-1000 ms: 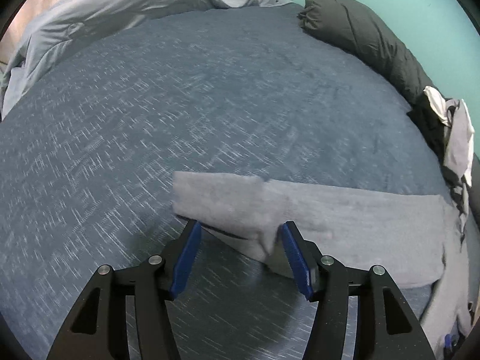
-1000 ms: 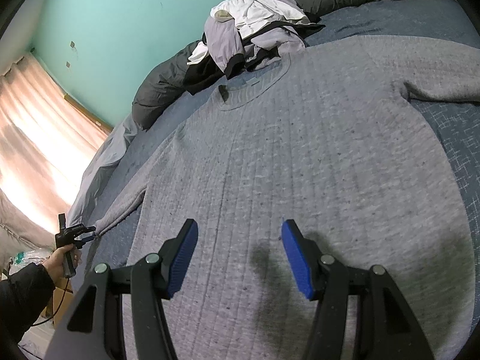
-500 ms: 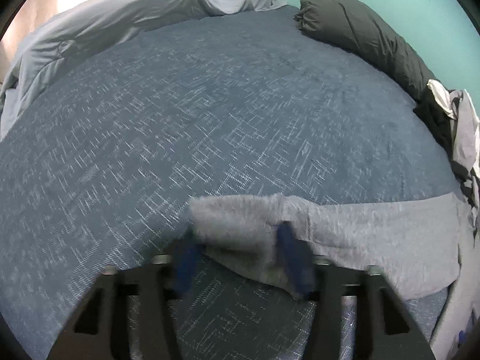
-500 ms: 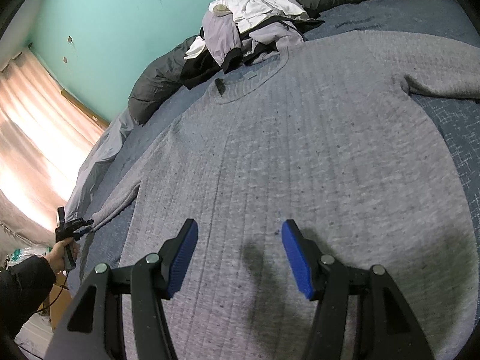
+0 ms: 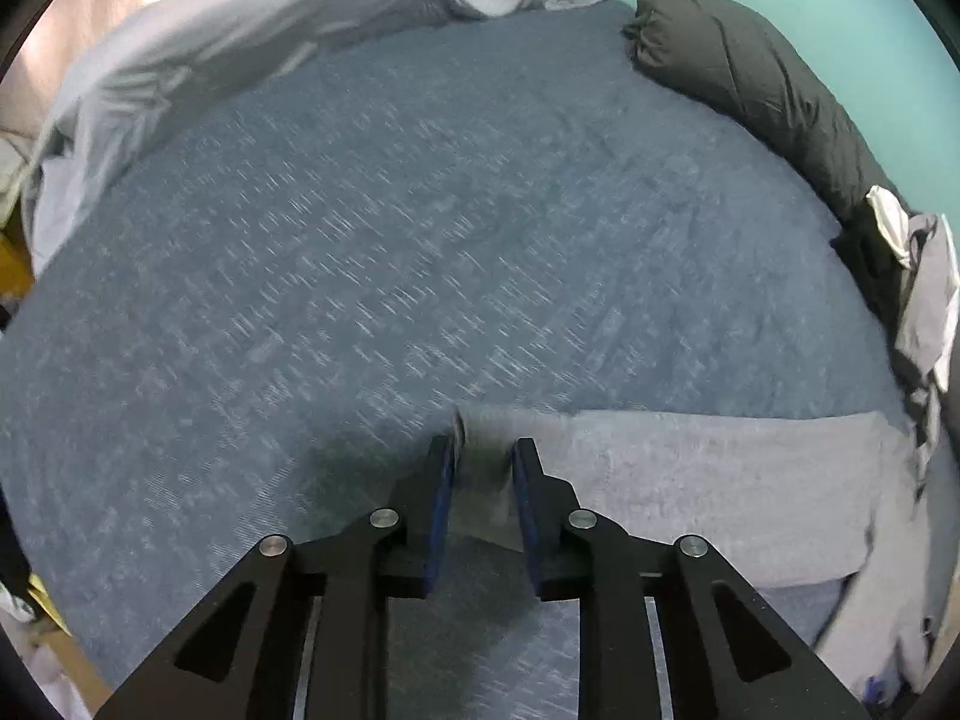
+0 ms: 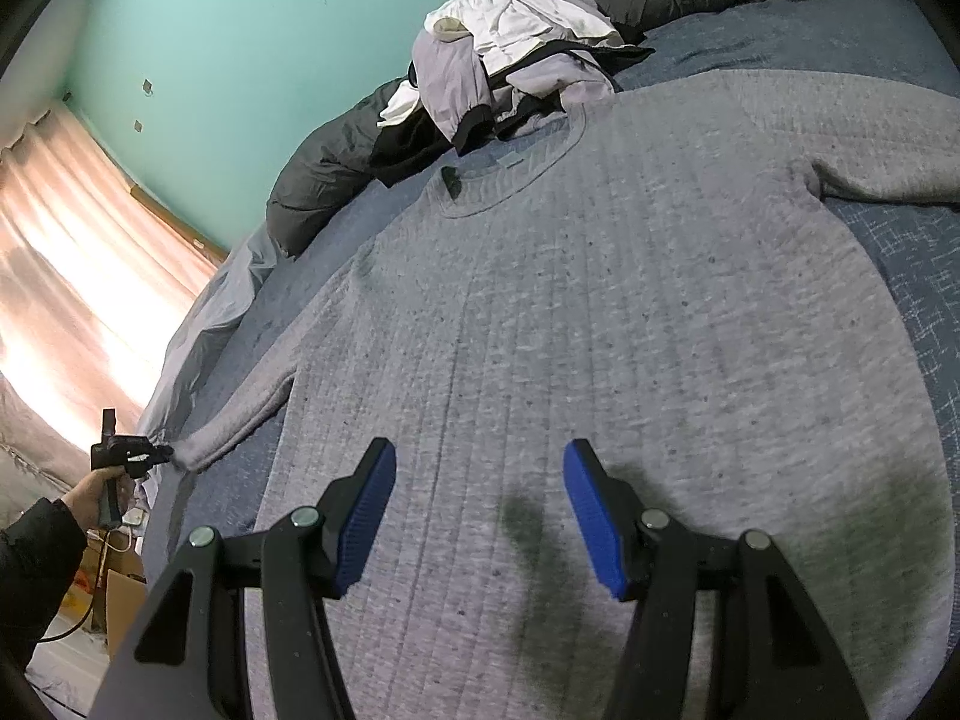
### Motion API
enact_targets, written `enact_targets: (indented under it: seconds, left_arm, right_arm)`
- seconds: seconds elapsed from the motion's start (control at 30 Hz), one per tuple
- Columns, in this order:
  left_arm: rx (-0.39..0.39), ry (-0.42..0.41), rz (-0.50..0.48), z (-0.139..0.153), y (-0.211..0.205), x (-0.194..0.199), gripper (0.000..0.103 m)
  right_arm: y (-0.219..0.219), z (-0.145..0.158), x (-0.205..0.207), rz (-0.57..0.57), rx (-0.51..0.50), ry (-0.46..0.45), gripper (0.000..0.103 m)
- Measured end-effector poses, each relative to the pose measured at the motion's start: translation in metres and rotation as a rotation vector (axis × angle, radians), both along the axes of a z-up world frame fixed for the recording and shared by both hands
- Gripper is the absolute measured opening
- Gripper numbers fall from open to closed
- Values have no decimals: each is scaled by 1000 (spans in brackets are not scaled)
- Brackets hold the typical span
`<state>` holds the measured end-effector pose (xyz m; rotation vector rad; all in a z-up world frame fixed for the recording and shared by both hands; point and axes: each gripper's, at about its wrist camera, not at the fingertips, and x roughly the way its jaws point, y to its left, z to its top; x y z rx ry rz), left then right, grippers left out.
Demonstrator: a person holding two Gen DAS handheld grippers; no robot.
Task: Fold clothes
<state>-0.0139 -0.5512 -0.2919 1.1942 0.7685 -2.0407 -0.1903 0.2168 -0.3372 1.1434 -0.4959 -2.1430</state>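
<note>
My left gripper, pitched steeply down, has just closed on the cuff of the grey sweater's sleeve. My right gripper hovers open over the grey sweater on the blue bed. The left view is blurred (the clothes pile crowds the collar).

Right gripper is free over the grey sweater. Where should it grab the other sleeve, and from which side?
Take the far sleeve near its cuff end, which runs out of frame, coming from above with one jaw over each long edge. It lies flat and straight on the bedspread. The right gripper hangs open over the sweater.
</note>
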Motion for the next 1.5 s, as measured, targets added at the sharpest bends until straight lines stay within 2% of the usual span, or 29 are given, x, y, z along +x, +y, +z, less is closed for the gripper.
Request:
enact_targets:
  seconds: [0.3,0.4,0.47,0.53,0.57,0.8,0.97,1.03,1.13,1.17,1.3,1.33,1.5]
  left_arm:
    - [43,-13,-23,-41,6,16,46]
    - [92,68,10,-51,2,22,47]
    - [119,105,32,-56,0,25,46]
    - [100,84,16,-57,5,23,24]
    - [93,75,7,-56,7,22,9]
    - [61,64,-16,-35,14,29,7]
    - [74,18,-3,-46,3,35,7]
    - [65,-1,-1,-52,4,32,10]
    - [34,-13,40,-45,7,33,16]
    - [12,-16,42,-40,11,31,21]
    - [-118,-20,-4,-10,36,14,23]
    - [-128,-12,-30,-7,47,9,23]
    - [-63,71,-240,-9,127,-28,29]
  right_arm:
    - [-4,-3,2,9,10,-3,59]
    - [-5,-4,2,10,14,-2,59]
    - [-5,-5,2,9,16,-4,59]
    - [-5,-6,2,9,18,-6,59]
    - [-4,-6,1,8,18,-6,59]
    - [-3,-3,2,9,11,-1,59]
    - [-3,-1,3,9,8,3,59]
    - [-3,-1,3,8,6,3,59]
    - [-2,1,3,5,0,7,59]
    - [-1,2,3,4,-2,9,59]
    - [-1,1,3,6,-6,7,59]
    - [-1,2,3,5,-6,8,59]
    - [0,3,4,3,-7,8,59]
